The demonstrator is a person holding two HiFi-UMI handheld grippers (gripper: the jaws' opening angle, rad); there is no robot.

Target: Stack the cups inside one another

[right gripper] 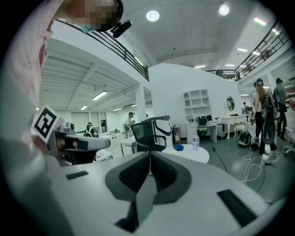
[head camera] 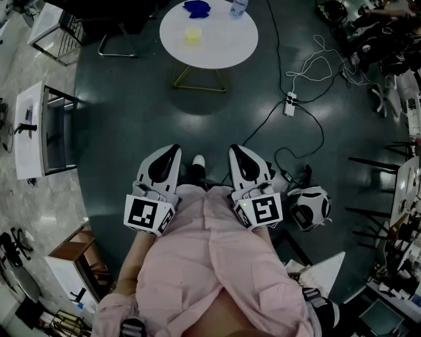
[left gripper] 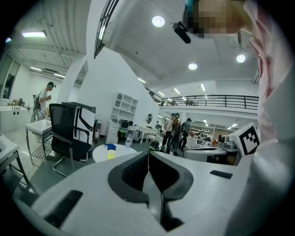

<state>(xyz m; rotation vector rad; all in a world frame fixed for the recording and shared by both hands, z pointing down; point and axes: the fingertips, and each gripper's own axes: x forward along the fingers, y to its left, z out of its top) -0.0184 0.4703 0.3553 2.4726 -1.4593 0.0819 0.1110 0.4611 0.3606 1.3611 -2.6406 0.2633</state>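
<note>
Dark glossy floor (head camera: 131, 131) strewn with cables (head camera: 321, 47); a round white surface (head camera: 223, 46) near a black office chair (left gripper: 69, 133); white walls (right gripper: 170, 87) and shelving (right gripper: 196, 99) — round ceiling lights (left gripper: 158, 20) overhead.

A round white table (head camera: 220, 49) stands on the dark floor (head camera: 131, 118). A bottle (head camera: 238, 6) stands on it. A black chair (left gripper: 69, 133) is near. A power strip (head camera: 289, 104) lies on the floor.

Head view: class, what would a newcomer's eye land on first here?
The white left gripper and right gripper, both shut and empty, sit close before the person's pink shirt. Ahead, across the dark floor, stands a round white table with a yellow cup and a blue object.
</note>
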